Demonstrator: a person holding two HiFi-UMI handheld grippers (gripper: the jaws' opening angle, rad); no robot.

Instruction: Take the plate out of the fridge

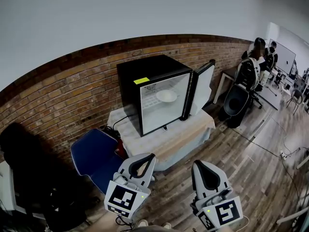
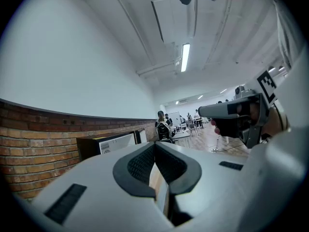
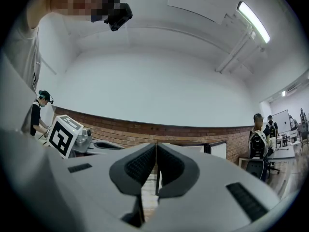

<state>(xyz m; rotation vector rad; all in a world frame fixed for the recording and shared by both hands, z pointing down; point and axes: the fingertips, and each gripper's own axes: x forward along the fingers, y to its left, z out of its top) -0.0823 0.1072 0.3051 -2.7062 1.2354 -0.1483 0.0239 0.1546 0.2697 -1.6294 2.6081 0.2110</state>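
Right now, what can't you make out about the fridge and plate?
- Plate: head view, too small to tell if empty.
- Fridge below the plate: head view, washed out white.
- Plate in gripper views: blocked by left gripper and right gripper bodies.

1. Brick wall (image 1: 67, 88): a red-brown lower band, with a plain white upper wall (image 1: 145, 8) above it.
2. Wood-plank floor (image 1: 251, 173): mixed brown and grey boards, crossed by a thin cable (image 1: 260, 141).
3. Low table (image 1: 190, 129): draped in a pale cloth, standing against the brick.
4. Blue chair (image 1: 89, 153): just beside the table, on its left.
5. Black office chair (image 1: 236, 103): right of the table, near a white side table (image 1: 223, 83).
6. Desks with monitors (image 1: 285, 57): far right, with people seated.
7. Strip light (image 2: 185, 57): lit, on a white ceiling.
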